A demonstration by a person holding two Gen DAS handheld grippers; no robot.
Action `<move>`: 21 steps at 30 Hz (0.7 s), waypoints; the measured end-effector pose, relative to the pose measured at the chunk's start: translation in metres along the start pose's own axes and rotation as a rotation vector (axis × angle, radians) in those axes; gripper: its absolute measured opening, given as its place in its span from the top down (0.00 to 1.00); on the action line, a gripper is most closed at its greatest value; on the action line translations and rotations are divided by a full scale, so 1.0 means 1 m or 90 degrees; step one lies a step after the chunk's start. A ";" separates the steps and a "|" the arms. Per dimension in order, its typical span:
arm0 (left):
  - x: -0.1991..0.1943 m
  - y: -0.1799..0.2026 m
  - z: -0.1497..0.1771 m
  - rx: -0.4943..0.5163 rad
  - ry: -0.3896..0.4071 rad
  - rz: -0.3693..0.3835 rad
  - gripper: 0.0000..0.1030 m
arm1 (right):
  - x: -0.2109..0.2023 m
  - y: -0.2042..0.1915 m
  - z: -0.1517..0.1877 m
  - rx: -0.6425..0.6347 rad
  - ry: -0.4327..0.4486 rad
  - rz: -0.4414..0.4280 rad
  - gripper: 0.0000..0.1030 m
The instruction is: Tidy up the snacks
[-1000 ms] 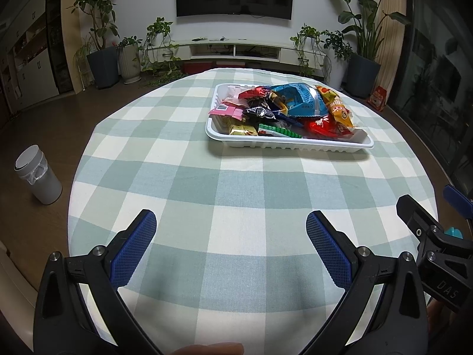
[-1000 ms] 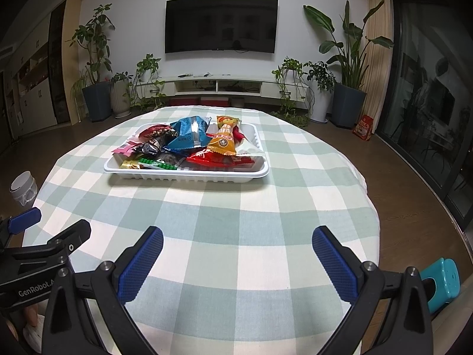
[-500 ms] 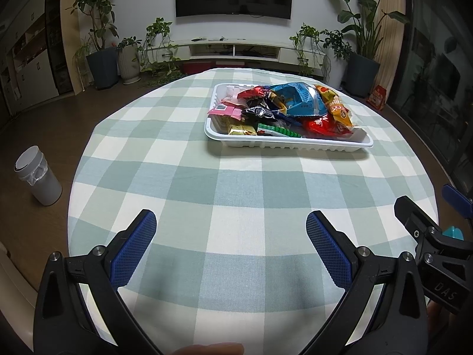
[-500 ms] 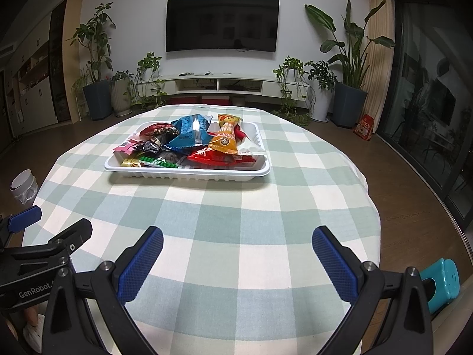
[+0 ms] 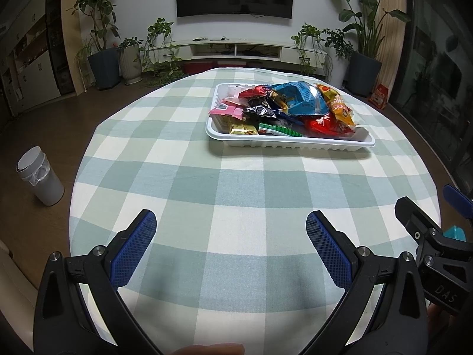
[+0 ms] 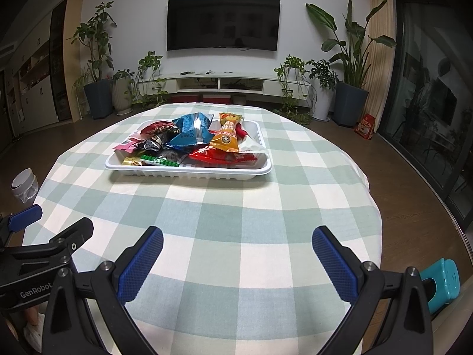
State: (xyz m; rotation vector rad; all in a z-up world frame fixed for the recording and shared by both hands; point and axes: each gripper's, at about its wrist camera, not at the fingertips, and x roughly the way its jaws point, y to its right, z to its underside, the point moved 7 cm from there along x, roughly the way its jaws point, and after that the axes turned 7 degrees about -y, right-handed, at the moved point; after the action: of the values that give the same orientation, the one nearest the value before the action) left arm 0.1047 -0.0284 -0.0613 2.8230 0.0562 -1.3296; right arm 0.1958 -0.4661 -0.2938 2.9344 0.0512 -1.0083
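On the checked tablecloth, a white tray holds snacks.

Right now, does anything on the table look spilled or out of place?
Nothing is spilled. All snack packets lie heaped in the white tray, none on the checked tablecloth. Only the orange packet leans across the pile.

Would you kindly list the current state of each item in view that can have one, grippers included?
Left gripper: open, holding nothing, above the tablecloth.
Right gripper: open, holding nothing, above the tablecloth.
White tray: resting flat on the table, heaped with snacks.
Blue snack bag: sealed, lying on top of the pile.
Orange snack packet: sealed, lying on the pile.
Television: screen dark.
Bin: upright on the floor, lined with a bag.
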 end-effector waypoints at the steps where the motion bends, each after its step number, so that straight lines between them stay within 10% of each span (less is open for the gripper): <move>1: 0.001 0.000 0.000 0.001 -0.001 -0.004 0.00 | 0.000 0.001 0.001 -0.001 -0.001 -0.001 0.00; 21: 0.000 0.000 0.001 0.008 -0.002 -0.002 0.00 | -0.002 0.001 0.000 -0.002 -0.003 0.000 0.00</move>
State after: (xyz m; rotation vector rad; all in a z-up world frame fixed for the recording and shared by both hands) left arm 0.1045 -0.0288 -0.0621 2.8332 0.0529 -1.3402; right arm 0.1946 -0.4666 -0.2927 2.9300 0.0522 -1.0138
